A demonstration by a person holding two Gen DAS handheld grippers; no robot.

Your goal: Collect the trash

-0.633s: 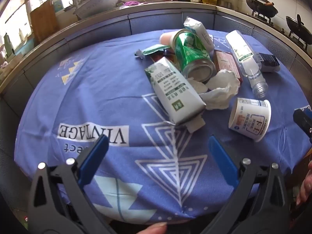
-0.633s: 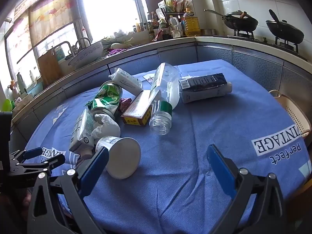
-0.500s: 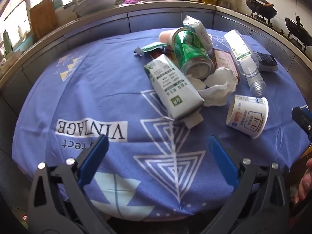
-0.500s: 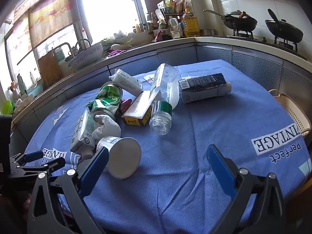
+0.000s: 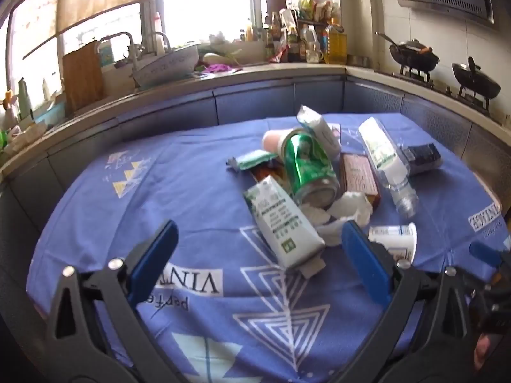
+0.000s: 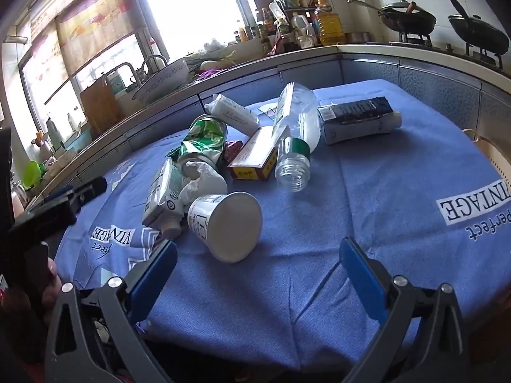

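trash pile sits mid-table toward the far edge, white cup nearest the near edge. right gripper and left gripper both wide open, holding nothing. risk: cup rolls off if nudged; carton slips.

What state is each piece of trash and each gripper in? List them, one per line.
left gripper: open, empty, above the cloth.
right gripper: open, empty.
green can: on its side, dented.
plastic bottle: on its side, uncapped, empty.
white cup: tipped over, its base facing the right wrist camera.
milk carton: lying flat.
tissue: crumpled.
dark carton: lying flat.
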